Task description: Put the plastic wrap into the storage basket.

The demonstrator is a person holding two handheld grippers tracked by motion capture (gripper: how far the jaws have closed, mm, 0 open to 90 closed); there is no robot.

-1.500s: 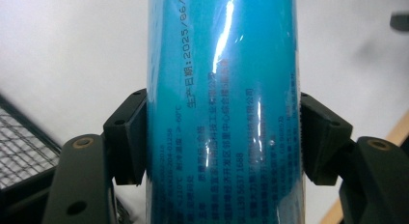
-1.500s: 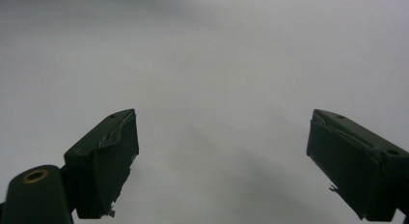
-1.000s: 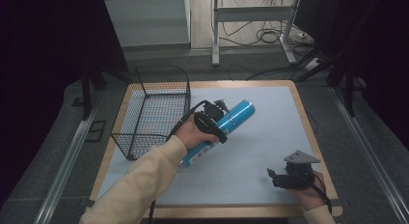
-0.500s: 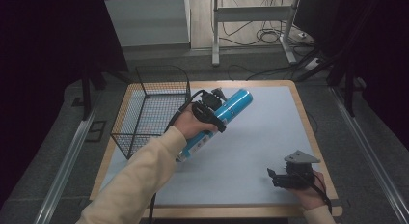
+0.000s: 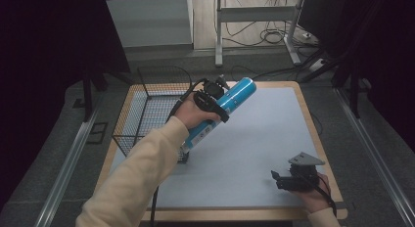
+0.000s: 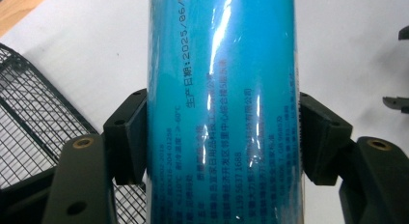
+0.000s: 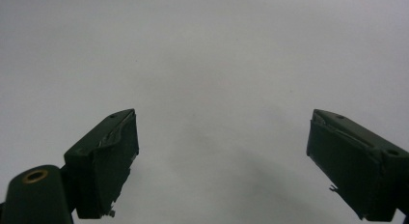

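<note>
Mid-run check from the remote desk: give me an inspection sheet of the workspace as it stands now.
Surface: pale mat on a wood-edged table, bare in the middle.
Job's things: blue can held tilted above the mat; wire basket at the table's left.
Clutter: nothing seen.
Grippers: left gripper clamped on the can's sides; right gripper open over the mat.
Cables: black cable trailing from the left gripper; loose cables on the floor beyond.
Surroundings: metal frame legs, dark room.

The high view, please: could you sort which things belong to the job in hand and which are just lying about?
In the job:
- blue spray can, clamped in the left gripper
- black wire basket beside it

Lying about:
- right gripper, open, idle
- cables on the floor beyond the table
</note>
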